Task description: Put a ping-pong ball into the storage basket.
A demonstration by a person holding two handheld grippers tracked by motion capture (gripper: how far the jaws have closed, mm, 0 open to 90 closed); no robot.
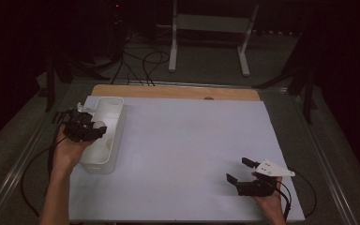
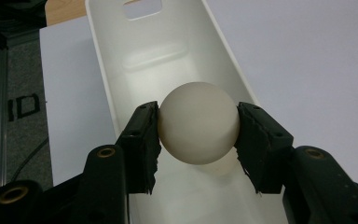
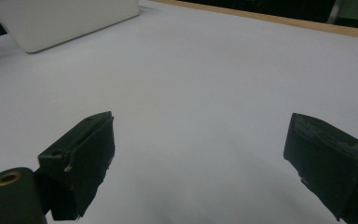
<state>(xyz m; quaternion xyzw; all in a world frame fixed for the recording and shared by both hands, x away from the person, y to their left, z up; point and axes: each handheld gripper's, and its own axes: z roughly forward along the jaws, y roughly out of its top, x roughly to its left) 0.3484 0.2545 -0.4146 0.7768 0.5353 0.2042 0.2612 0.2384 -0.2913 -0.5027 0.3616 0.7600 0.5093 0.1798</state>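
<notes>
The tabletop [image 1: 183, 154] is covered by a pale sheet, bare across its middle. At its left edge stands a long white bin [image 1: 104, 133], open at the top, with smooth walls and a handle slot at the far end. The left tool [image 2: 198, 135] hangs over the inside of that bin, its jaws closed from both sides on a cream ball [image 2: 198, 122], pads [image 2: 145, 142] pressing at the widest part. The right tool [image 3: 200, 158] rests low near the front right of the sheet, jaws spread wide with nothing between them. The ball looks light, hard and smooth, so it would likely slip or roll if pinched off-centre; gripping across its middle, as here, seems safest, and it should be let go low in the bin so it does not bounce
</notes>
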